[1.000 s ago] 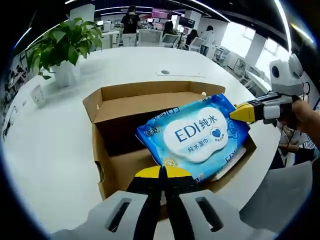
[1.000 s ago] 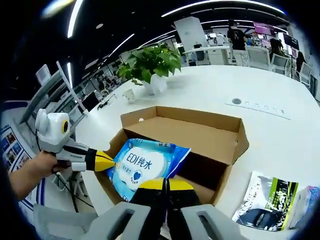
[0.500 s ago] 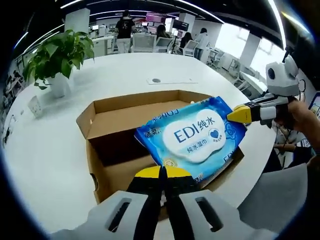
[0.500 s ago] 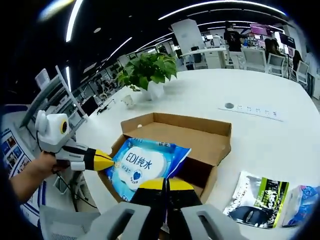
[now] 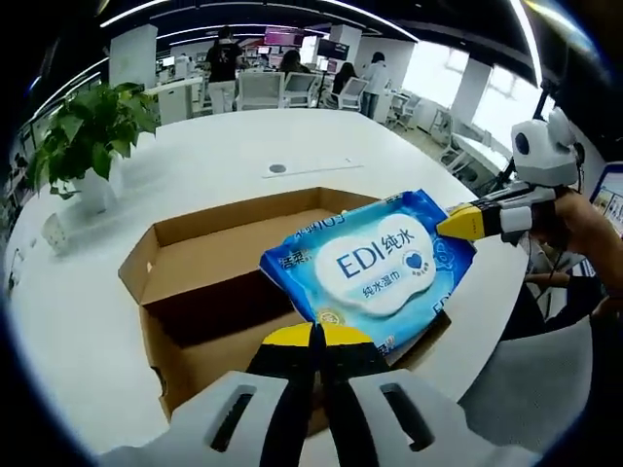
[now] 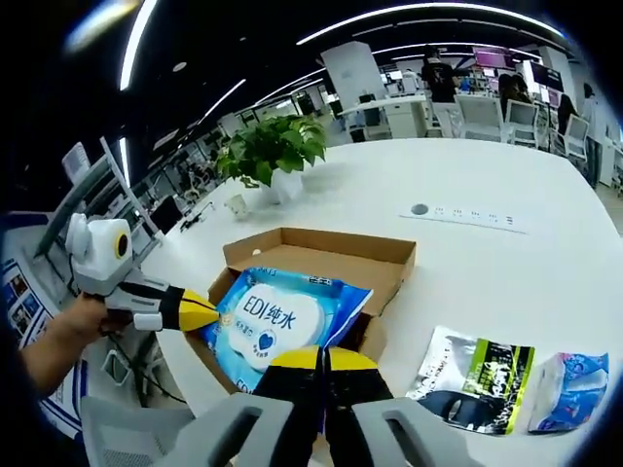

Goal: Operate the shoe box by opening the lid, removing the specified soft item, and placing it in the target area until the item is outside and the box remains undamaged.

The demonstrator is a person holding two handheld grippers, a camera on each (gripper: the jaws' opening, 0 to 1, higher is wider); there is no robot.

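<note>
A blue and white wet-wipe pack [image 5: 375,263] hangs flat above the open cardboard shoe box [image 5: 195,253], held from two sides. In the left gripper view, my left gripper [image 5: 316,336] is shut on the pack's near edge, and my right gripper [image 5: 458,224] comes in from the right, pinching the pack's far corner. From the right gripper view, my right gripper [image 6: 321,358] is shut on the wet-wipe pack [image 6: 277,316], with the left gripper [image 6: 200,313] clamped on its left edge. The shoe box [image 6: 321,253] lies below on the white table, lid folded back.
A potted plant [image 5: 83,126] [image 6: 273,151] stands on the round white table beyond the box. A socket strip [image 6: 467,214] is set in the tabletop. A black-green pouch [image 6: 472,379] and a blue packet [image 6: 569,389] lie to the box's right. People and chairs fill the background.
Both grippers have risen with the pack between them. The box now looks smaller and lower beneath it, and more of the table shows in both views.
</note>
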